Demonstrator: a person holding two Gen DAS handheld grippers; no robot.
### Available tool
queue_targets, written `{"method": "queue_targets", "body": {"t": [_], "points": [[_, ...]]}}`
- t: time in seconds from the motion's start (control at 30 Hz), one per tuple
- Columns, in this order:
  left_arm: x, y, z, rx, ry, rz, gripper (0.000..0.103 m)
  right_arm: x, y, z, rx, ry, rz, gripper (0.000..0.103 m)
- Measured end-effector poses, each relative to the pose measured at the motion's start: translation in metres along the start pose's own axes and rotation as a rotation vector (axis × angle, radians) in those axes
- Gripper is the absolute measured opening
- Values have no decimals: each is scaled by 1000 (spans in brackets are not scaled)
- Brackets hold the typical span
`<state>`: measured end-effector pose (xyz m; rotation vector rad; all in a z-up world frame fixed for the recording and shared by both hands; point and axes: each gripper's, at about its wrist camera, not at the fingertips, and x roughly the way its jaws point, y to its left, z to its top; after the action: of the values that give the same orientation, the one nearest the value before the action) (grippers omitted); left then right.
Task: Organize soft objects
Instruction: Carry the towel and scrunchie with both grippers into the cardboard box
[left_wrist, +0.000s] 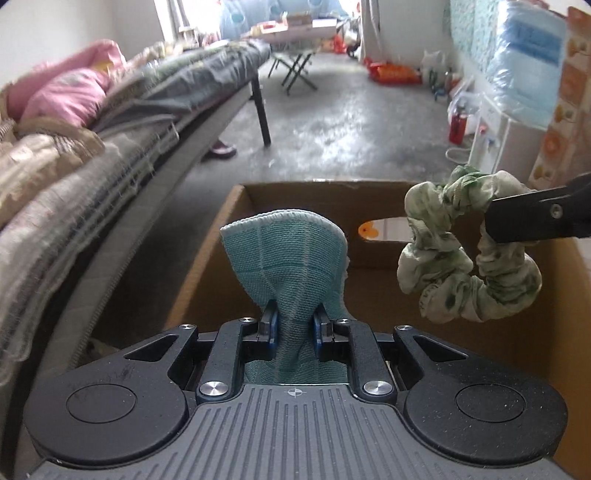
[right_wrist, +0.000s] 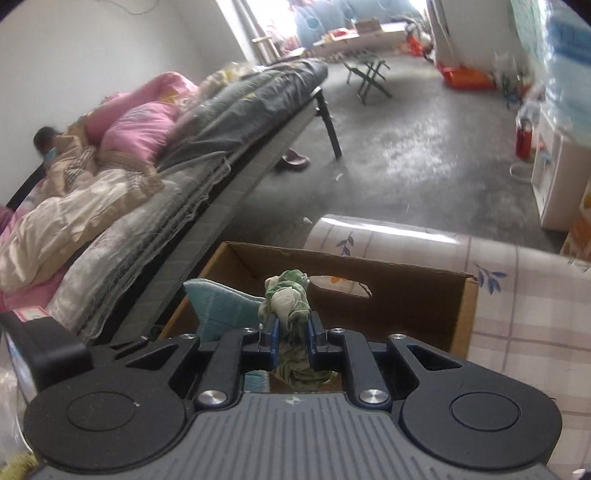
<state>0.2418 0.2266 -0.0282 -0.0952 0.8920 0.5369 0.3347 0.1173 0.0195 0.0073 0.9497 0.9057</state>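
Teal cloth (left_wrist: 286, 254): pinched in the left tongs (left_wrist: 294, 326), held over the box (left_wrist: 207, 266)
Scrunchie (left_wrist: 469, 254): green-white, clamped in the right tongs (right_wrist: 291, 328), over the box's right side
Box: brown cardboard, open top, beside the bed (left_wrist: 92, 177), on the checked counter (right_wrist: 517, 295)

Lived-in home bedroom, long bed (right_wrist: 207, 155) along the wall piled with quilts and pink pillows (right_wrist: 140, 129), slipper (right_wrist: 294, 158) under its edge, bare concrete floor (left_wrist: 354, 122), folding stool (left_wrist: 295, 70), cluttered doorway beyond
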Motion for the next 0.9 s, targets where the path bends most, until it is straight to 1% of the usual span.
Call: {"method": "queue_targets", "body": {"t": [0.1,0.27,0.43,0.57,0.73,0.83,0.9], "points": [[14,-2,3,-2,25,0,16,13,-7,4,23,19,-4,16],[31,0,4,-32,48,-50,17,31,-15,6,50,45,-4,16],[43,-3,5,-9,45,-9,17,51,-19,7,73,82,-15,16],[50,-3,6,4,25,30,18,66,-19,7,92,106,-9,16],[58,-3,8,0,24,49,22,87,-18,8,105,138,-23,16],[61,-3,7,0,23,63,23,100,-21,8,130,160,-31,17],[62,-3,7,-6,26,64,25,110,-25,7,150,178,-35,17]]}}
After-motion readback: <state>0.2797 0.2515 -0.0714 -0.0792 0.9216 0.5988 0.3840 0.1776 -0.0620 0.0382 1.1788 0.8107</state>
